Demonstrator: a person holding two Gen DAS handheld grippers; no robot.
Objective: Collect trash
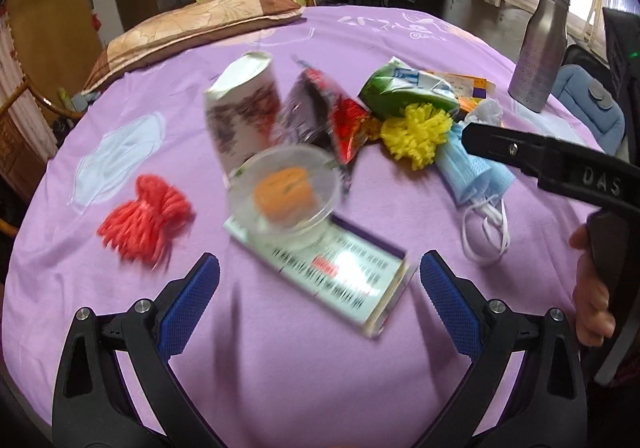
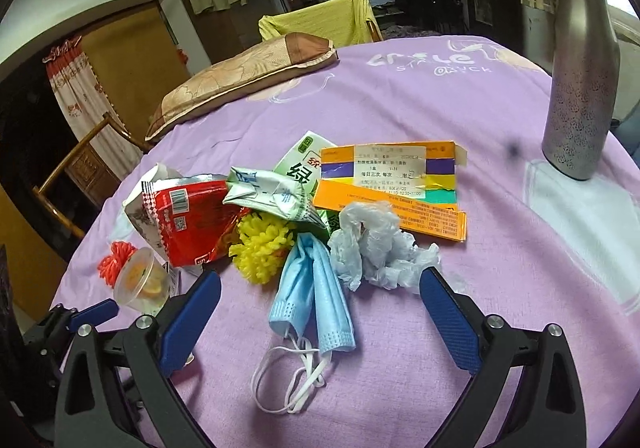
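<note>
My left claw: jaws spread wide, holding nothing, above the purple bedsheet.
My right claw: also spread wide and holding nothing.
Face mask: blue, crumpled, lying between my right claw's fingers and just far of them; its white ear loops trail near, toward the claw.
Plastic bag: pale crumpled wad, just far of my right claw's right finger, touching the mask.
Cup: clear, with something orange inside, straight ahead of my left claw, resting on a printed box that lies between its fingers.
Red yarn: far-left of my left claw's left finger.
Pile beyond: red wrapper, yellow pompom, green carton, orange box.
Metal bottle: upright, far right.
Pillow: far left.
</note>
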